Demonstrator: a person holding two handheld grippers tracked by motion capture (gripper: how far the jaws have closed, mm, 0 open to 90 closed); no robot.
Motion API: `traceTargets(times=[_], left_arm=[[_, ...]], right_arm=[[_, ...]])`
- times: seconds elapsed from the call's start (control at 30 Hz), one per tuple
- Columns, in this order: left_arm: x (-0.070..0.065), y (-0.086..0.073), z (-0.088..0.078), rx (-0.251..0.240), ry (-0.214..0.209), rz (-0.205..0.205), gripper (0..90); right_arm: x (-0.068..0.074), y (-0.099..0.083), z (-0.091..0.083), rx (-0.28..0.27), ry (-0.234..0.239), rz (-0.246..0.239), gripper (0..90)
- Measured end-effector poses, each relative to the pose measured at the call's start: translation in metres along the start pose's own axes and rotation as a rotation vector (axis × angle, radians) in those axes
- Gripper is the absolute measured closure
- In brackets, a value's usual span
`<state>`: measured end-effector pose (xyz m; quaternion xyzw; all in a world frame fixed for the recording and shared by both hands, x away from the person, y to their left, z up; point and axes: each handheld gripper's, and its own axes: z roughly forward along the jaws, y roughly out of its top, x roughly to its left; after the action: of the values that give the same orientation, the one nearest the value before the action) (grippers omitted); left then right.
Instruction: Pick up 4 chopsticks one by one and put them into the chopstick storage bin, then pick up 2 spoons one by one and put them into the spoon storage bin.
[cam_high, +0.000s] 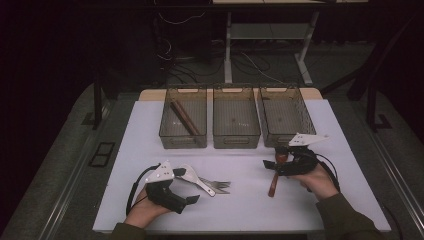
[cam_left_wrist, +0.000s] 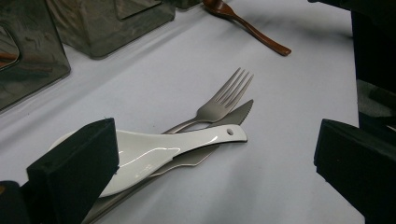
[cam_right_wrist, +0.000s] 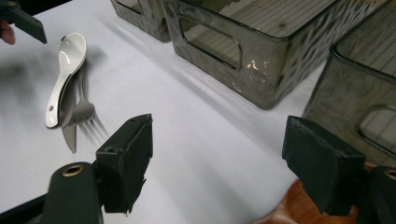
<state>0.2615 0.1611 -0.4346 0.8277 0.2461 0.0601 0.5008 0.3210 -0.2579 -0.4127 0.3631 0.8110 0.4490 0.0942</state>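
Down at seven o'clock of the high view, left gripper (cam_high: 192, 199) lying low over the white table (cam_high: 240, 210), jaws spread wide with nothing clamped, black pads (cam_left_wrist: 74, 163) apart in the left gripper view. Between and just ahead of those jaws, white spoon (cam_left_wrist: 159, 151) resting across a metal fork (cam_left_wrist: 224, 100) and a metal knife (cam_left_wrist: 233, 114), all three stacked and touching, tines and blade tip pointing toward one o'clock in that view. Same pile visible in the high view near six o'clock of the table, just right of the left gripper, and at ten o'clock of the right gripper view, spoon bowl farthest away. Over at four o'clock of the high view, right gripper (cam_high: 274, 165) held low near the table, jaws wide apart and gripping nothing. Directly beneath it, wooden spoon (cam_high: 273, 184) lying flat on the table, brown bowl under the gripper's body, handle running toward six o'clock; a corner of its reddish wood peeking out at five o'clock of the right gripper view, below the right pad, contact hard to judge. Toward twelve o'clock, three smoky bins side by side: left bin (cam_high: 170, 135) holding brown sticks (cam_high: 182, 117), middle bin (cam_high: 236, 140) and right bin (cam_high: 295, 135) beside it, well apart from both piles of cutlery.
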Motion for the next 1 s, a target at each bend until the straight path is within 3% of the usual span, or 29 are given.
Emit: traceTargets(times=[0.03,0.1,0.13,0.33,0.5,0.63,1.0], left_arm=[[0.0,0.0,0.0,-0.001,0.0,0.0,0.0],[-0.001,0.0,0.0,-0.001,-0.001,0.003,0.0],[-0.001,0.0,0.0,0.001,0.0,0.004,0.0],[-0.001,0.0,0.0,0.0,0.0,0.005,0.0],[-0.001,0.0,0.0,0.003,0.001,0.007,0.0],[-0.001,0.0,0.001,0.004,0.0,0.004,0.0],[-0.001,0.0,0.001,0.007,-0.001,0.006,0.0]], right_arm=[[-0.001,0.0,0.0,0.003,-0.011,-0.003,25.1],[-0.005,-0.001,0.0,0.006,-0.042,-0.002,36.5],[-0.006,-0.002,0.0,0.004,-0.061,-0.004,38.0],[-0.017,0.0,0.005,0.028,-0.116,0.013,64.1],[-0.026,0.003,0.014,0.064,-0.132,0.017,81.9],[-0.028,0.01,0.021,0.074,-0.142,-0.003,88.7],[-0.037,0.011,0.049,0.178,-0.215,-0.026,89.2]])
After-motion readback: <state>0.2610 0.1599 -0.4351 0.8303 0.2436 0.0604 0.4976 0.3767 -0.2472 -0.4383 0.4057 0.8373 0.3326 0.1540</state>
